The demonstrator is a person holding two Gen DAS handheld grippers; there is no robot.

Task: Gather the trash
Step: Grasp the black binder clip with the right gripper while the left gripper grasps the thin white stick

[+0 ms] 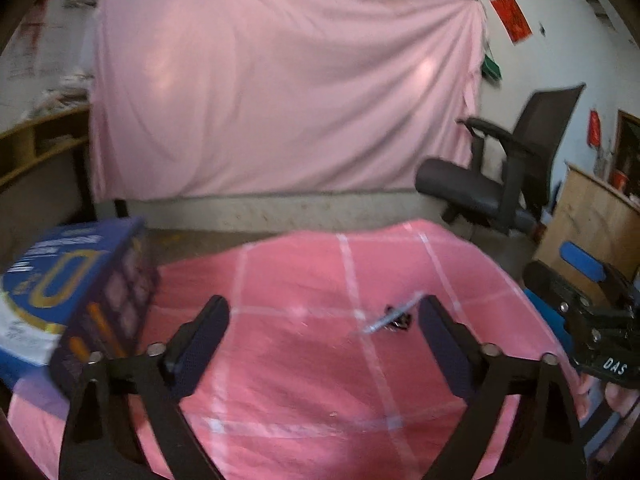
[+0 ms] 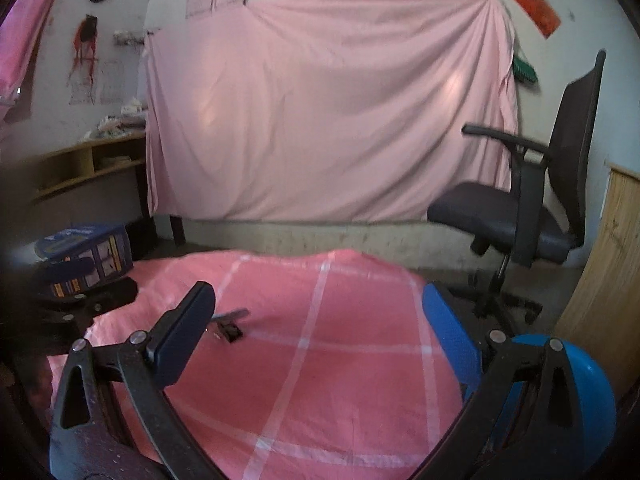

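Observation:
A small piece of trash, a grey strip with a dark crumpled bit, lies on the pink checked cloth. It also shows in the right wrist view. My left gripper is open and empty, with the trash just inside its right finger. My right gripper is open and empty, with the trash beside its left finger. A blue bin stands at the table's right edge, behind the right finger.
A blue printed box lies at the cloth's left edge; it also shows in the right wrist view. A black office chair stands at the right. A pink sheet hangs on the far wall. A wooden cabinet is far right.

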